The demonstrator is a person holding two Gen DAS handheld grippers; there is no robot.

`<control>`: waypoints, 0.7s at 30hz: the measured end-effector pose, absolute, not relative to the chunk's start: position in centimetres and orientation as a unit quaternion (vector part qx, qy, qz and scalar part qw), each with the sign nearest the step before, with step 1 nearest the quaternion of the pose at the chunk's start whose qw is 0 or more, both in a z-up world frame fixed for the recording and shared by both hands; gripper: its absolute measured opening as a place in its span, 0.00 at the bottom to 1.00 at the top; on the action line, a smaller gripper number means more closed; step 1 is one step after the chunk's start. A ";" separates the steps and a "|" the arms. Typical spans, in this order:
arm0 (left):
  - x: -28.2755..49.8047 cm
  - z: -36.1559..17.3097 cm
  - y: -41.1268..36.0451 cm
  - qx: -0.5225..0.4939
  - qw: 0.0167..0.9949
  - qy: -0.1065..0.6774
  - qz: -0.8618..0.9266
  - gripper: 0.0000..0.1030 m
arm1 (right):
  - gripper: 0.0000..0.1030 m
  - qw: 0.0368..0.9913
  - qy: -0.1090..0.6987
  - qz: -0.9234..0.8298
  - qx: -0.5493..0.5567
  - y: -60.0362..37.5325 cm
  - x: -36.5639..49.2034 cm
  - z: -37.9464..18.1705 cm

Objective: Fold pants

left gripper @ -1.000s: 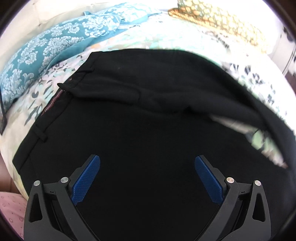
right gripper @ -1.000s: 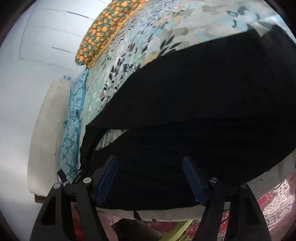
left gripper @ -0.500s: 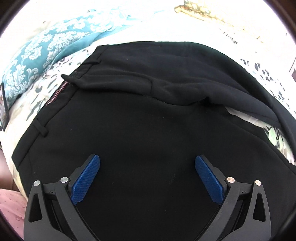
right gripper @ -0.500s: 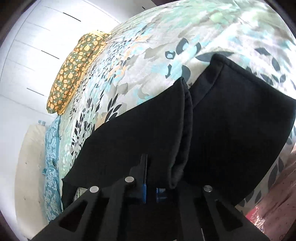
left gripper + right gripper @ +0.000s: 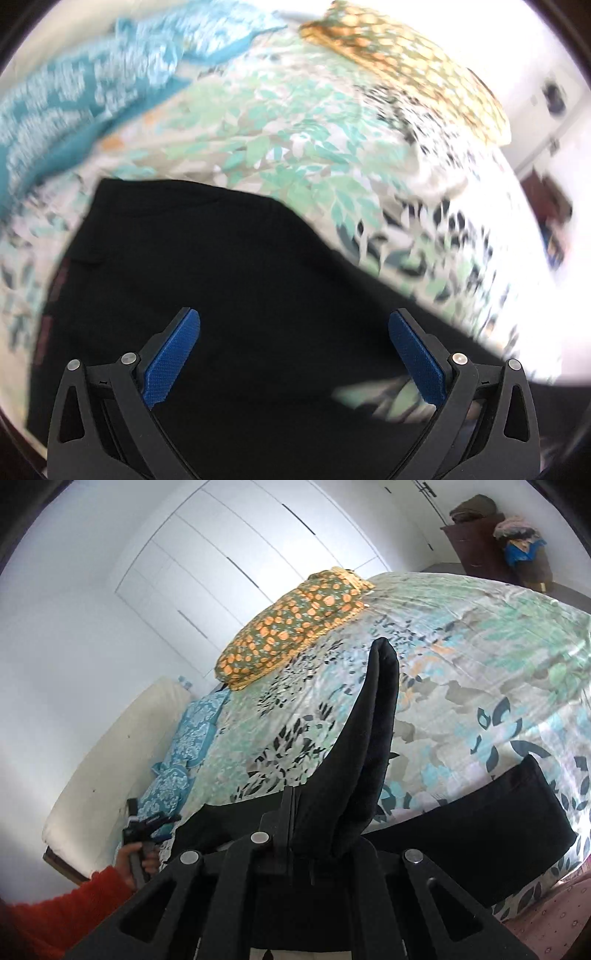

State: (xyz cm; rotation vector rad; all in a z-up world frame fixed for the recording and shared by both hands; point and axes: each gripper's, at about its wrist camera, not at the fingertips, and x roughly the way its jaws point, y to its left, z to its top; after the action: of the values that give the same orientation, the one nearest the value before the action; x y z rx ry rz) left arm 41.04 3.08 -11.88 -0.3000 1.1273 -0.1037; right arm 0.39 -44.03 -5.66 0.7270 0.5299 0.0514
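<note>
- Your right claw (image 5: pixel 295 812) is clamped tight on a raised fold of the black pants (image 5: pixel 373 746).
- The rest lies on the bed (image 5: pixel 480 657) beneath it.
- Your left claw (image 5: pixel 293 354) hangs wide open, empty, above the pants.
- The cloth is soft and droopy; grip doubled edges.

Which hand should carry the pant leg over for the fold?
Right. The right gripper is shut on a raised fold of the black pants; the left gripper is open above them, gripping nothing.
</note>
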 end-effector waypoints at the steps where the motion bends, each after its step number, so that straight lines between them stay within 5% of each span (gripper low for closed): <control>1: 42.2 -12.4 3.0 -0.160 0.824 0.541 -0.046 0.99 | 0.06 0.901 0.252 0.037 0.350 -43.8 0.0 -5.2; 12: 45.7 -16.4 1.7 -0.160 0.801 0.577 0.009 0.96 | 0.05 0.886 0.231 0.139 0.376 -45.4 -4.4 -2.1; 13: 45.8 -16.7 1.8 -0.161 0.801 0.577 0.009 0.85 | 0.05 0.886 0.233 0.148 0.373 -45.5 -4.6 -2.1; 15: 46.0 -17.3 2.3 -0.179 0.790 0.587 0.003 0.41 | 0.05 0.888 0.235 0.153 0.365 -45.8 -5.0 -2.1; 16: 46.2 -17.8 2.6 -0.195 0.781 0.594 0.000 0.10 | 0.05 0.889 0.238 0.150 0.362 -46.0 -5.1 -2.2; 21: 43.8 -13.7 4.9 -0.236 0.805 0.544 -0.011 0.07 | 0.05 0.901 0.279 0.081 0.322 -47.9 -2.5 -4.1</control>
State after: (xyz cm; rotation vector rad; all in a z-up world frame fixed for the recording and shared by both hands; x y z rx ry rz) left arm 43.82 4.92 -13.74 -0.5063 1.1654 -0.0244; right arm -2.47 -47.89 -4.05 0.6668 0.5774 0.1671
